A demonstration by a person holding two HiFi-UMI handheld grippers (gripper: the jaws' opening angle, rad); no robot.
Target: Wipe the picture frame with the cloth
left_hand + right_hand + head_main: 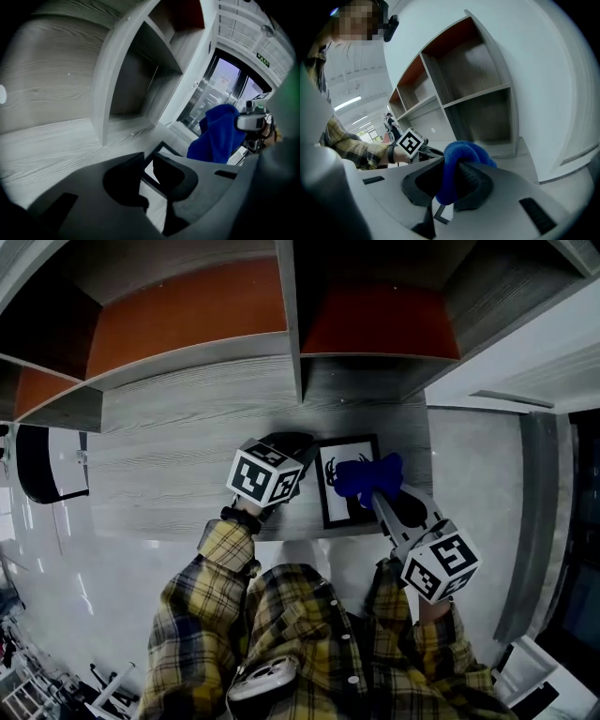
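A black picture frame [345, 450] with a white picture lies flat on the grey wood desk [169, 465]. My left gripper [307, 448] is at the frame's left edge. In the left gripper view its jaws [149, 159] stand slightly apart, with the frame's corner [154, 180] showing in the narrow gap. My right gripper [377, 491] is shut on a bunched blue cloth [361, 474], which rests over the frame's right half. In the right gripper view the blue cloth [464, 152] bulges out between the jaws [450, 177]. A corner of the frame [443, 213] shows below them.
Open shelf cubbies with orange back panels [187, 315] rise behind the desk, split by a grey divider [292, 324]. A white panel [525, 343] borders the right side. The desk's front edge [187, 532] runs just before the person's checked sleeves.
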